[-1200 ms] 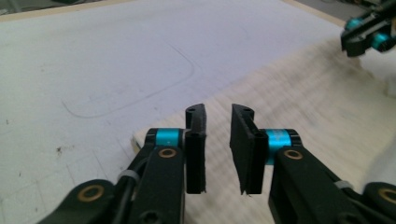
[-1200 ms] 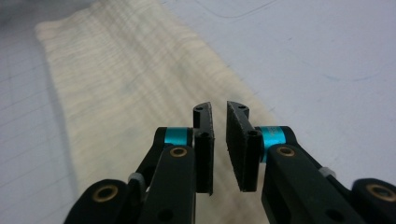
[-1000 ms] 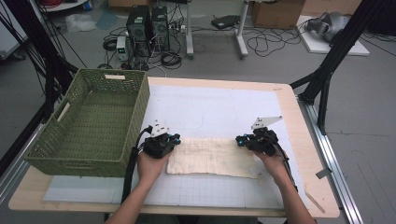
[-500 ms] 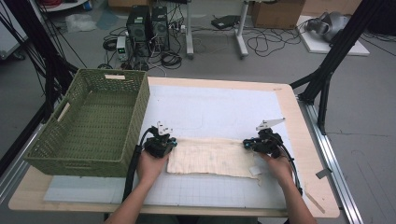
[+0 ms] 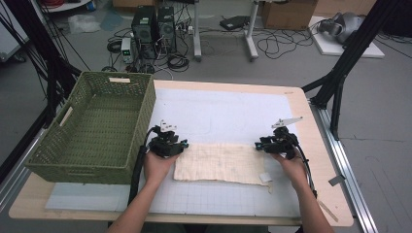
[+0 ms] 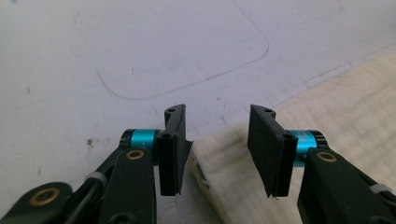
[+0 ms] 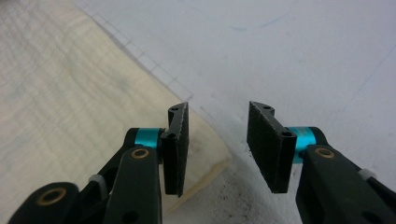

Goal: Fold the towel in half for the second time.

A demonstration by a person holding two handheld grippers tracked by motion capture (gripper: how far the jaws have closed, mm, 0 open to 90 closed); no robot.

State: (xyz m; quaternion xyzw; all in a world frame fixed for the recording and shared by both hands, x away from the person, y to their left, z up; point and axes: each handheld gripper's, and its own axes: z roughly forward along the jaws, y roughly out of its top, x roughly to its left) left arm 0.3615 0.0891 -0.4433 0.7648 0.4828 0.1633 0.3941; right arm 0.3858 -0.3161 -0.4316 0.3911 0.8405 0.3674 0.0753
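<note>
A cream cloth point(image 5: 221, 163) lies flat on the white grid mat point(image 5: 218, 116), folded into a long rectangle. My left gripper point(image 5: 167, 144) stands open at the cloth's far left corner; in the left gripper view that corner point(image 6: 219, 154) lies between the jaws, under the gap point(image 6: 217, 149). My right gripper point(image 5: 278, 143) is open at the far right corner; in the right gripper view the cloth's corner point(image 7: 205, 154) sits under the left jaw, with bare mat across the gap point(image 7: 217, 147). Neither gripper holds anything.
A green woven basket point(image 5: 141, 126) stands on the table's left side, close to my left gripper. A small white tag point(image 5: 265, 177) lies at the cloth's near right corner. The wooden table edge point(image 5: 320, 145) runs along the right, with a metal rail beyond.
Both grippers have come down and toward me, from the cloth's far edge onto its far corners. The cloth now lies flatter and wider.
</note>
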